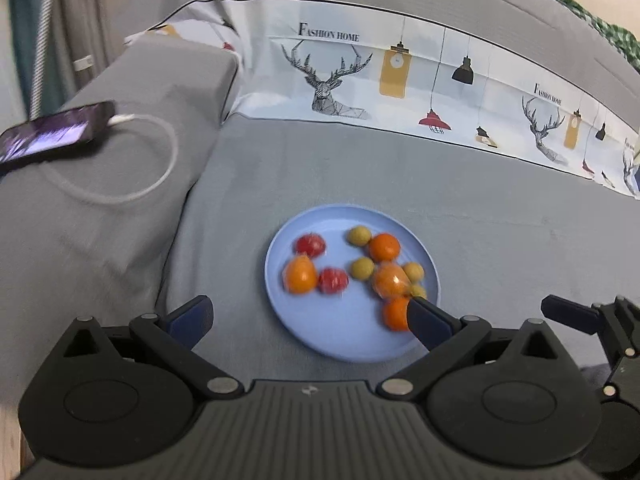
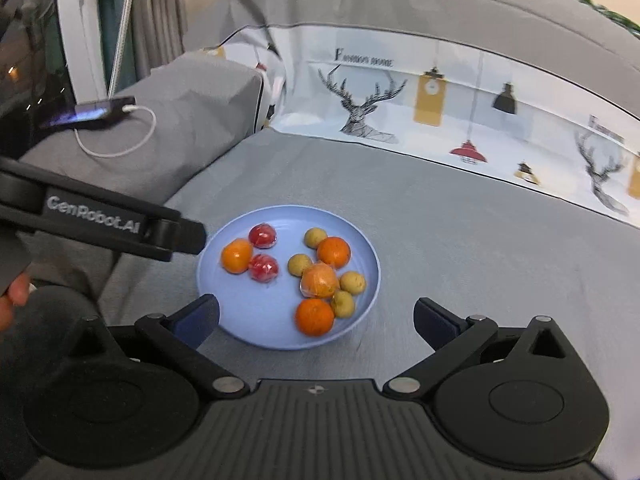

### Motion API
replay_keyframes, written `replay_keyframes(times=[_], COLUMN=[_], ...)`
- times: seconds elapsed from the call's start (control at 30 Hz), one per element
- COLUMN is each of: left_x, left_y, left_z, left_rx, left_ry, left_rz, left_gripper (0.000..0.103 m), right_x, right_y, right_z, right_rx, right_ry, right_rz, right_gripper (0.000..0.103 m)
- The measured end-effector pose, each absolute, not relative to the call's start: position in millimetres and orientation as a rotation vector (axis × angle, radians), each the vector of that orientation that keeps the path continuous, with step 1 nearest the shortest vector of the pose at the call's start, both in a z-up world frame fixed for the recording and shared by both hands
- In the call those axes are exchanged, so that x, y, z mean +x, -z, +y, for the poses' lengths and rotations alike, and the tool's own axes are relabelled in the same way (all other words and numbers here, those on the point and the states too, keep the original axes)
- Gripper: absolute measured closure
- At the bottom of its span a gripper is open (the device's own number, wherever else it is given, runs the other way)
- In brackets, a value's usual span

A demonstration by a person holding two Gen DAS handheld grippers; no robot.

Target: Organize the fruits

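Fruits (image 2: 316, 280) all sit on the blue plate (image 2: 224, 312) on the bed; both our grippers, left (image 1: 308, 316) and right (image 2: 316, 316), hover near its front rim, jaws wide, holding nothing. We'd re-approach slowly.

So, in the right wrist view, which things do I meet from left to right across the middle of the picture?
Phone with its white cable → left gripper → blue plate with fruits → deer print → red lamp print.
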State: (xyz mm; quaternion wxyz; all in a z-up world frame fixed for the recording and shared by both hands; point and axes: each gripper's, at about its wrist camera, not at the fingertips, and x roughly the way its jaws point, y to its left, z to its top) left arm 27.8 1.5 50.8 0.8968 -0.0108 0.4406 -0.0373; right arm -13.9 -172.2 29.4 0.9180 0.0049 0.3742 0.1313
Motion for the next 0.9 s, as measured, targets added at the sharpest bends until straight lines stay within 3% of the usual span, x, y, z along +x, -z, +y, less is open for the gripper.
replay_keyframes(times=[0.37,0.9], left_x=[-23.8,-33.3], left_y=[-63.9,-59.2], left_z=[-9.8,-22.6], left_rx=[0.034,0.137], left_ry=[0.032,-0.041], left_rz=[0.879,0.898], left_gripper=[0.000,0.000], right_x=[-71.1,-85.0], right_y=[-37.7,-55.3], right_z=[-173.1,-184.9], right_rx=[-0.007,-0.021], right_ry=[-0.189,-0.139], right_rz=[0.745,0.700], right_gripper=[0.001,0.001])
